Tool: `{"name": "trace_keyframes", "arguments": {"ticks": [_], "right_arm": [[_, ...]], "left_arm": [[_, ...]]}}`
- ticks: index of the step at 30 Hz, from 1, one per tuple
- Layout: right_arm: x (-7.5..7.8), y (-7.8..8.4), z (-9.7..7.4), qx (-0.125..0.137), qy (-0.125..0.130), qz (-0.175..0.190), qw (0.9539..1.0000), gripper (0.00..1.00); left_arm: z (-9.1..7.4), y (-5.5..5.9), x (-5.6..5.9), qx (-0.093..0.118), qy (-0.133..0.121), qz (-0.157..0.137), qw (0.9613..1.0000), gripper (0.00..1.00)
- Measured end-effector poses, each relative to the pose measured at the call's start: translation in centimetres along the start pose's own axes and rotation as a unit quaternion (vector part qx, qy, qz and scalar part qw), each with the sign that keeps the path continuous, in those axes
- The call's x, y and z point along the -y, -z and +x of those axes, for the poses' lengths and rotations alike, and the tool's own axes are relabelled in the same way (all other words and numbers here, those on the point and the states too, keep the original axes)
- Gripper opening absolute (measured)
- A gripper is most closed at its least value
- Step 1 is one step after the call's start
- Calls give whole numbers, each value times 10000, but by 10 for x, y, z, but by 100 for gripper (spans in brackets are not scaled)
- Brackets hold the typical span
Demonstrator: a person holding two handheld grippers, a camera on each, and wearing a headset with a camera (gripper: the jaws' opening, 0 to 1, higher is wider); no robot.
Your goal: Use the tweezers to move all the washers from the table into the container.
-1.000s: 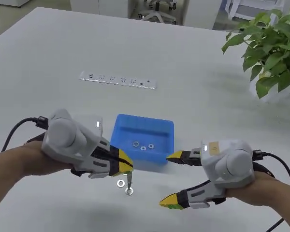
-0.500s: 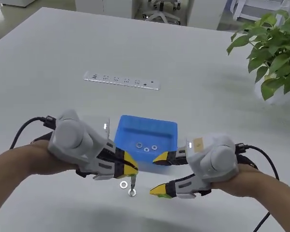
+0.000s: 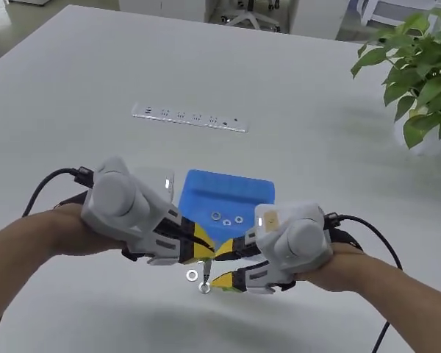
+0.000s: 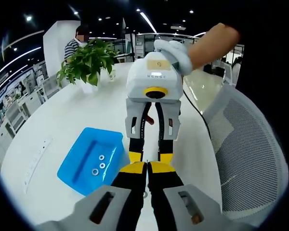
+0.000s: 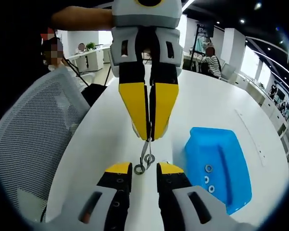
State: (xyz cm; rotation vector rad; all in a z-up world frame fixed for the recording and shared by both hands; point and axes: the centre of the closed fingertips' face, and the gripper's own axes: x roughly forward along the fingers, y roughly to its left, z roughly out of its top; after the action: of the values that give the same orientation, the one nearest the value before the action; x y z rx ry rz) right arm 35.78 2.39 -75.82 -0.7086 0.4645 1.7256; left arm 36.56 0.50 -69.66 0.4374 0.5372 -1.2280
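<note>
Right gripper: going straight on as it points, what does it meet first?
Likely the tweezers and washers just ahead of the right gripper; the left gripper lies beyond. Depth unclear.

The left hand-held gripper (image 3: 200,246) and right hand-held gripper (image 3: 222,267) face tip to tip just before the blue container (image 3: 206,193), with the tweezers (image 5: 145,153) hanging in the narrow gap. Beyond the container the counter (image 3: 316,132) lies open up to the power strip (image 3: 189,118). A plant (image 3: 419,73) crowds the far right.

White counter (image 3: 316,132) carries a blue container (image 3: 228,187), one washer (image 3: 192,276) just front of it, power strip (image 3: 189,118) mid-counter behind.
</note>
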Motion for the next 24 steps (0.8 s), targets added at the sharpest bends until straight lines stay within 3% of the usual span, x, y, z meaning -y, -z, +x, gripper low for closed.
{"name": "trace_keyframes", "arguments": {"ticks": [9,24], "right_arm": [[0,0,11,-43,-88,19,10000,15],[1,3,16,-253,-177,-120,9995,10]], "left_arm": [[-1,1,0,-2,-26,-75,10000,5],[-1,0,1,27,-40,-187,9998,5]]}}
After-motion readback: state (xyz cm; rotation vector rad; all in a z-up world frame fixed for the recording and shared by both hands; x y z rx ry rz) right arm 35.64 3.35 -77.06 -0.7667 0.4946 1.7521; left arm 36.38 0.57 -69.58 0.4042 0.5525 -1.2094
